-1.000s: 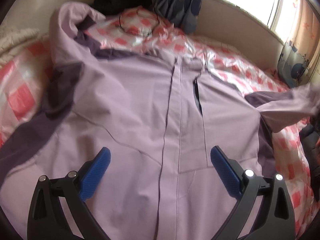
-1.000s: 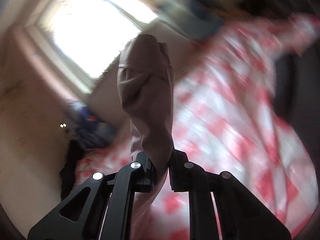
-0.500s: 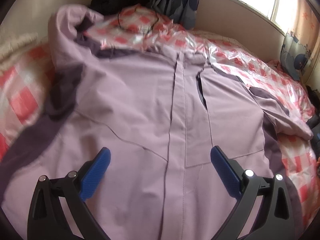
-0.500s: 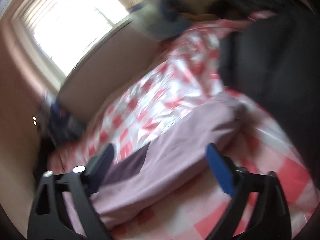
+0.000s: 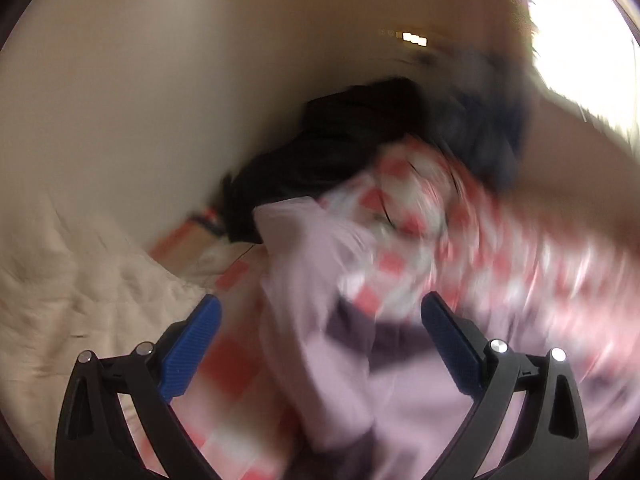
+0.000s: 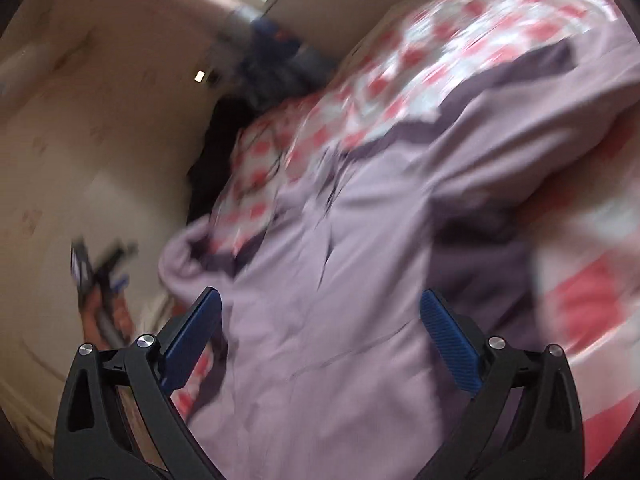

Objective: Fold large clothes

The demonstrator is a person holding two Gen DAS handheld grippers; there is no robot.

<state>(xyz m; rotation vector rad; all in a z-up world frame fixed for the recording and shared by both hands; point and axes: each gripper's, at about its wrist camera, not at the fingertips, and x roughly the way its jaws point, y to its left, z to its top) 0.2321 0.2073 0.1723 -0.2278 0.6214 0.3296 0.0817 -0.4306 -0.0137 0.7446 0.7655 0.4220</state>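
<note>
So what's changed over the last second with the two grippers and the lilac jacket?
The right gripper, shut on the sleeve a second ago, let it go; its jaws now stand open over the lilac jacket. The left gripper swung left from the jacket's front toward its other sleeve, near the cream blanket. The left jaws stayed open throughout, and the jacket still lies on the checked bedspread.

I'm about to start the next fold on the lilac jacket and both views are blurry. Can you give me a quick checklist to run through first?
1. Left tongs open and free of cloth: ok.
2. Right tongs open, holding nothing: ok.
3. Lilac jacket lying on the checked bedspread: ok.
4. Jacket spread flat: not ok, the sleeve by the left tongs is bunched.
5. Picture sharp enough to choose a grasp point: not ok, both views are smeared.
6. Hem and far sleeve position: cannot tell.
</note>
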